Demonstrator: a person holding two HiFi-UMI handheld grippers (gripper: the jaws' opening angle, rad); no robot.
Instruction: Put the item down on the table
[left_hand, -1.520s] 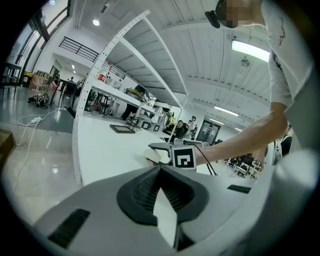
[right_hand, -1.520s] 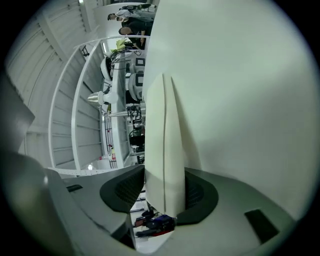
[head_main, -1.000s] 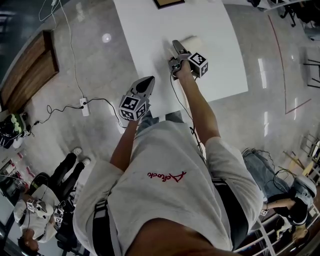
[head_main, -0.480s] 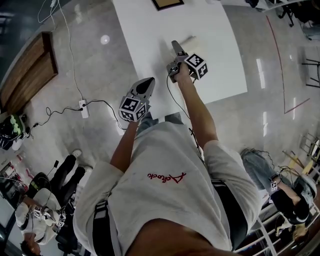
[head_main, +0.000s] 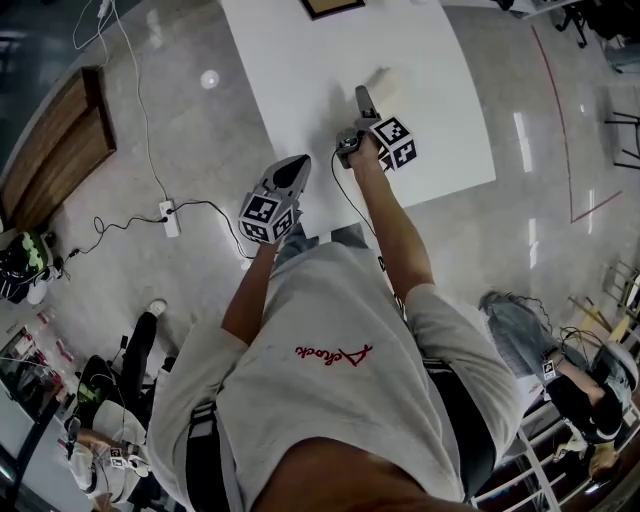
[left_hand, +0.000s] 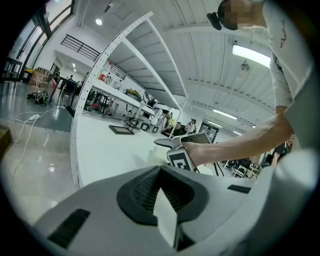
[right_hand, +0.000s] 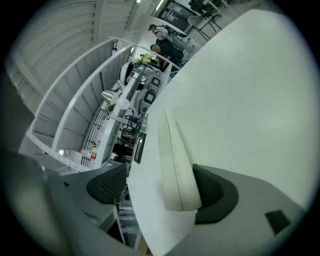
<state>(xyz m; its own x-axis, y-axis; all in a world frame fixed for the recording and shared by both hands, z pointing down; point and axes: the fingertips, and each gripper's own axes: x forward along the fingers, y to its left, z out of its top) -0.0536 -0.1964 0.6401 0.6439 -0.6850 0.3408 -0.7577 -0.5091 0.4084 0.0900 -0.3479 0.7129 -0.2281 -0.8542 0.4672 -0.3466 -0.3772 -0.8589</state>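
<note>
The item (head_main: 381, 79) is a long cream-coloured case lying flat on the white table (head_main: 300, 70). My right gripper (head_main: 362, 98) reaches over the table to it. Its jaws have just been opening and now stand open. In the right gripper view the case (right_hand: 176, 165) lies between them, close against the right pad (right_hand: 216, 192) and well apart from the left pad (right_hand: 107, 184). My left gripper (head_main: 292, 172) hovers at the table's near edge with its jaws shut (left_hand: 165, 202) and nothing held. From there the right gripper's marker cube (left_hand: 180, 159) shows ahead.
A black-framed flat object (head_main: 335, 6) lies at the table's far edge. On the floor to the left are a power strip (head_main: 168, 212) with cables and a wooden bench (head_main: 60, 140). People sit at the lower left (head_main: 110, 400) and lower right (head_main: 570, 390). Shelving (right_hand: 115, 125) stands beyond the table.
The right gripper has rolled and shifted slightly to the right beside the case, which stays on the table. The left gripper has not moved. The seated people behind have shifted.
</note>
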